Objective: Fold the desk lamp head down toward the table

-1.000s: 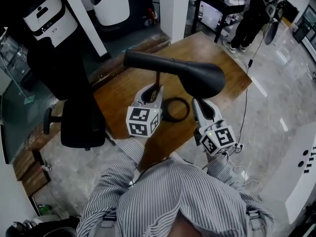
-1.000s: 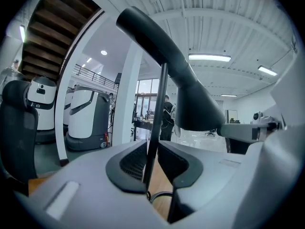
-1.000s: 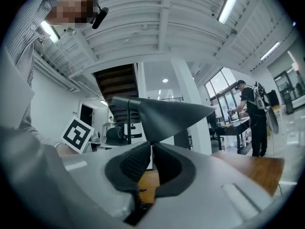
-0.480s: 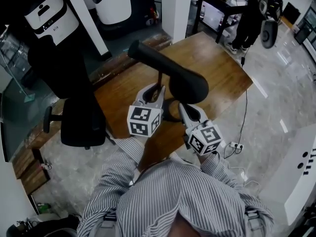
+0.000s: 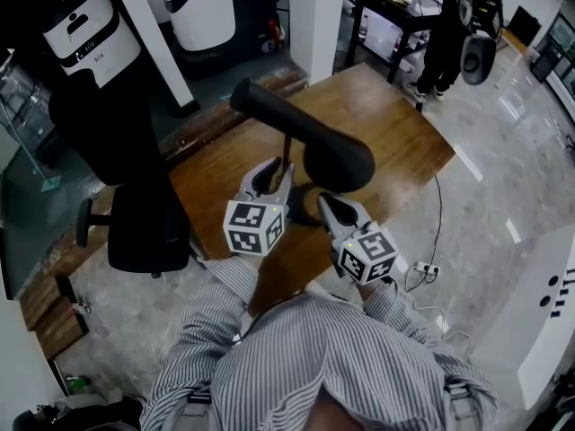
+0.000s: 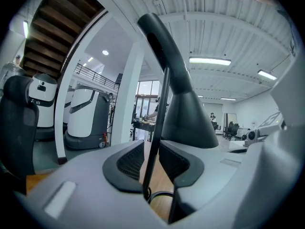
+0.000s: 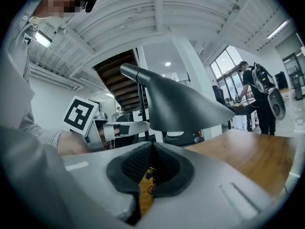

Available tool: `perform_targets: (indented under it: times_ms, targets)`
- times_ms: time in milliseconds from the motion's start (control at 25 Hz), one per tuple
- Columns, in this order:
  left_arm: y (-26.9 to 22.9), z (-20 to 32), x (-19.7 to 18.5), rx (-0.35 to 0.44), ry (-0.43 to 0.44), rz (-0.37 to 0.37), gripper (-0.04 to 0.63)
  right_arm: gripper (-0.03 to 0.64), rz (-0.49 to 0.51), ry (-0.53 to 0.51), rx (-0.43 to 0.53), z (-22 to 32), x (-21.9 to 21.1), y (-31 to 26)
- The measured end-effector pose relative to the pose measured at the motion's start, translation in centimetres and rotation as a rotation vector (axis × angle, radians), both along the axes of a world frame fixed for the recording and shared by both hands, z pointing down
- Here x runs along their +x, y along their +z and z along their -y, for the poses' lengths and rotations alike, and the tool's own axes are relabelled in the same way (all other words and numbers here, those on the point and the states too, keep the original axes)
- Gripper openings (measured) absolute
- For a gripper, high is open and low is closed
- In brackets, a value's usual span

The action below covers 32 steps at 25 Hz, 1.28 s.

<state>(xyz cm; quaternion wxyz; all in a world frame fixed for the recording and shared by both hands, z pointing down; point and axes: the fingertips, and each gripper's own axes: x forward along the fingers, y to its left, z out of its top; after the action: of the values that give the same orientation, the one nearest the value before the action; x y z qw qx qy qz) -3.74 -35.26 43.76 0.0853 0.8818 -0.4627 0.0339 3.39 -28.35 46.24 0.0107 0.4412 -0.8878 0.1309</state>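
Observation:
A black desk lamp stands on the wooden table (image 5: 400, 146). Its long head (image 5: 310, 137) slants down to the right, the wide shade end lowest. A thin stem (image 5: 287, 153) rises from a ring base (image 6: 161, 193). My left gripper (image 5: 274, 169) has the stem (image 6: 159, 123) between its jaws; they are opening, with a gap beside the stem. My right gripper (image 5: 325, 203) sits just under the shade end, shut on nothing. In the right gripper view its pads meet (image 7: 151, 149) below the lamp head (image 7: 176, 104).
A black office chair (image 5: 135, 214) stands left of the table. White robots (image 5: 85, 30) and a pillar (image 5: 314, 16) are behind. A person with a backpack (image 5: 458, 21) stands at a far desk. A power strip (image 5: 424, 268) and cable lie on the floor at right.
The lamp head has tipped from nearly level to slanting down at its shade end. My right gripper came down and in toward the stem. The left gripper stayed in place.

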Motion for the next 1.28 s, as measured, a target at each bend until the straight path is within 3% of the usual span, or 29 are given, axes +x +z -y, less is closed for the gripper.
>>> perform_targets:
  times_ms: [200,360,440,840,1280]
  targets:
    - [0.3,-2.2,-1.4,-0.007,-0.048,-0.040,0.086,0.002,-0.037,-0.028,-0.016,-0.8,-1.1,0.3]
    - [0.2,-4.3,-1.2,-0.019,-0.038,-0.096,0.003,0.002,-0.032,-0.074,0.017,-1.4,-2.2,-0.9]
    - [0.4,-5.2,-0.9,-0.031,-0.019,-0.113,0.003,0.002,-0.016,-0.097,0.016,-1.6,-2.9,-1.3]
    - [0.6,-7.6,-0.1,-0.070,0.012,-0.138,0.003,0.002,-0.001,-0.123,0.006,-2.5,-3.7,-1.6]
    - [0.9,-8.1,0.9,-0.084,0.029,-0.107,0.003,0.002,-0.015,-0.099,0.027,-2.6,-2.9,-2.0]
